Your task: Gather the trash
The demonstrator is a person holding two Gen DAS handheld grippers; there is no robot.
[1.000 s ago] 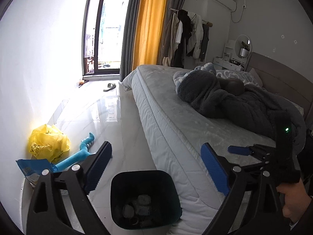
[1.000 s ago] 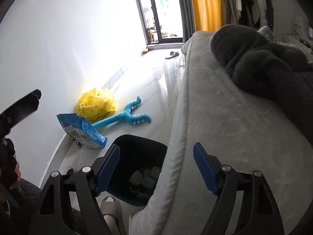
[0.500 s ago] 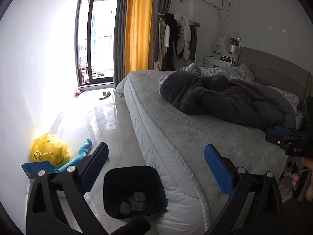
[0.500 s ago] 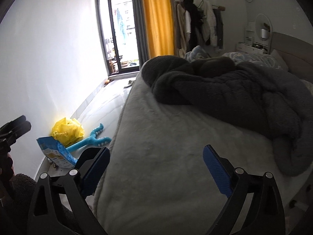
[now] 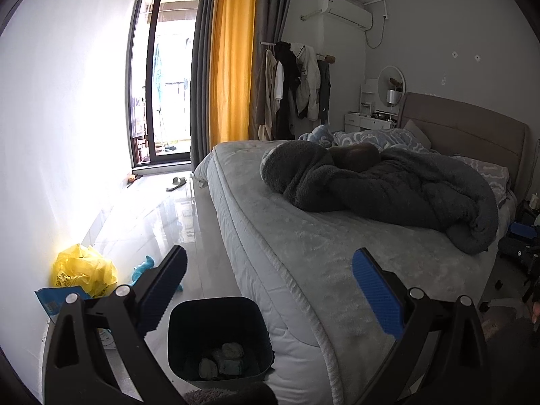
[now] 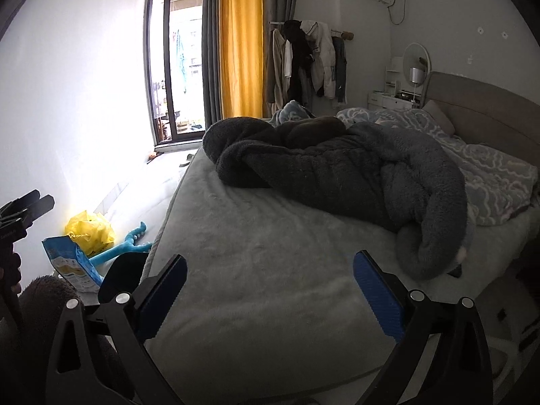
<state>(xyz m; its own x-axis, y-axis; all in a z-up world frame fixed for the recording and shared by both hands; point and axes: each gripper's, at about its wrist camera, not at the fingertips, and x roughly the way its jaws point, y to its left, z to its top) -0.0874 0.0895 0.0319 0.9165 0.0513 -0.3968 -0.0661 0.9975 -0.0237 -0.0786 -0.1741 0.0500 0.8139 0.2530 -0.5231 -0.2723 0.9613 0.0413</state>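
A dark bin (image 5: 219,337) stands on the floor beside the bed, with several crumpled pieces of trash (image 5: 222,361) in its bottom. Its rim also shows in the right wrist view (image 6: 121,273). A yellow plastic bag (image 5: 84,270) and a blue packet (image 5: 54,300) lie by the left wall; both show in the right wrist view, bag (image 6: 89,229) and packet (image 6: 71,266). My left gripper (image 5: 270,290) is open and empty, above the bin and the bed's edge. My right gripper (image 6: 270,293) is open and empty over the grey mattress (image 6: 270,253).
A blue plastic toy (image 6: 125,246) lies on the glossy floor (image 5: 152,222) by the bag. A dark fleece blanket (image 6: 337,175) is heaped on the bed. A slipper (image 5: 176,182) lies near the balcony door. A clothes rack (image 5: 297,84) and dresser (image 5: 368,121) stand at the back.
Both grippers have lifted and tilted upward, so the views now take in the whole bed and room. The bin has dropped lower in both views. Both stay open and empty.
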